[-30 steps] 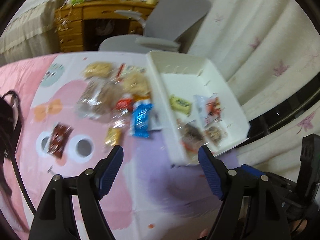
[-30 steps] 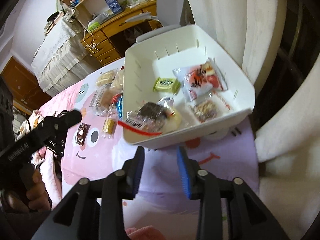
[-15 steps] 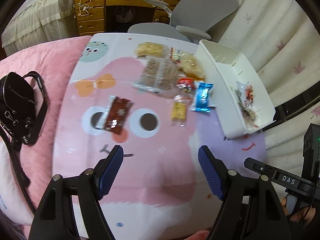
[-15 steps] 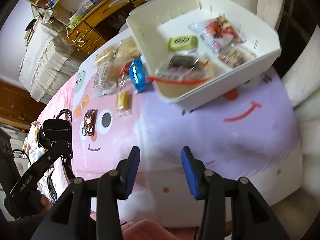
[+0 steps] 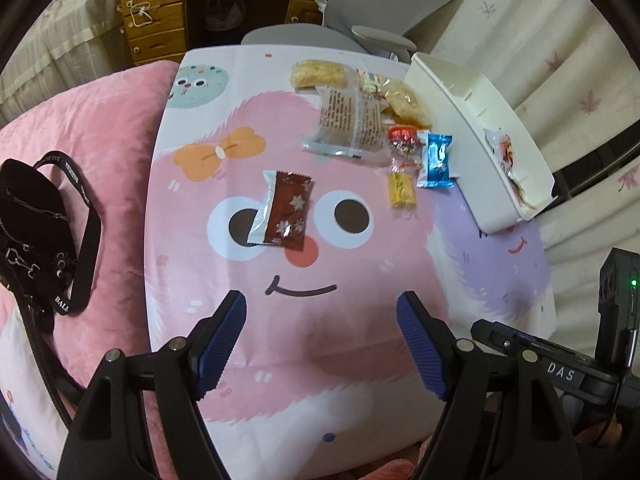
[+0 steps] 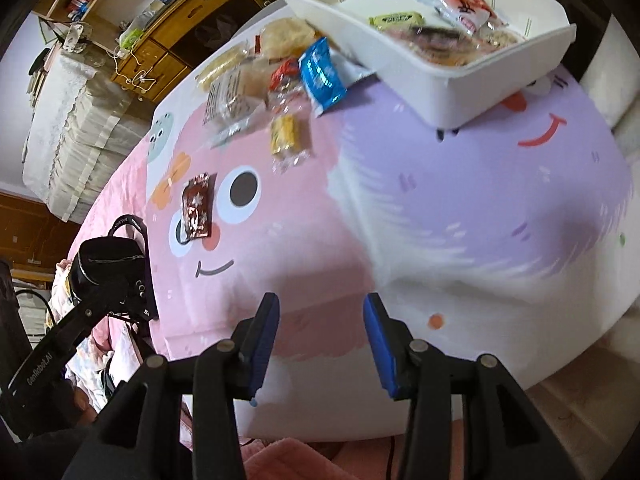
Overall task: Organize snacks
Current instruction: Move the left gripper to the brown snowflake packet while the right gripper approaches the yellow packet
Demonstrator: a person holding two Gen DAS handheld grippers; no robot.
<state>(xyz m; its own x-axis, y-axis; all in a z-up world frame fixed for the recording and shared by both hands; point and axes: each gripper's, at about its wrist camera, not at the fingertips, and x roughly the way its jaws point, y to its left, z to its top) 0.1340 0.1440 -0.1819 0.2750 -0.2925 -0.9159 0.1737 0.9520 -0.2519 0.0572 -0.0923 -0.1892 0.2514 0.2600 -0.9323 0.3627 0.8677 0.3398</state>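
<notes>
A white bin (image 5: 472,120) (image 6: 472,80) with several snack packets stands at the table's far right. Loose snacks lie left of it: a dark red packet (image 5: 286,208) (image 6: 196,206), a yellow candy (image 5: 401,190) (image 6: 285,135), a blue packet (image 5: 438,159) (image 6: 321,74), a clear cracker pack (image 5: 348,122) and others. My left gripper (image 5: 321,340) is open and empty, above the near table edge, well short of the red packet. My right gripper (image 6: 320,340) is open and empty over the near edge.
The table has a pink and purple cartoon-face cover (image 5: 320,264). A black bag (image 5: 36,232) (image 6: 106,264) lies on a pink cushion to the left. A grey office chair (image 5: 360,8) and a wooden desk (image 5: 192,4) stand beyond the table. Curtains hang at the right.
Both grippers have pulled back from the bin toward the near table edge. The left view swung left to centre on the red packet. The right gripper's jaws opened wider.
</notes>
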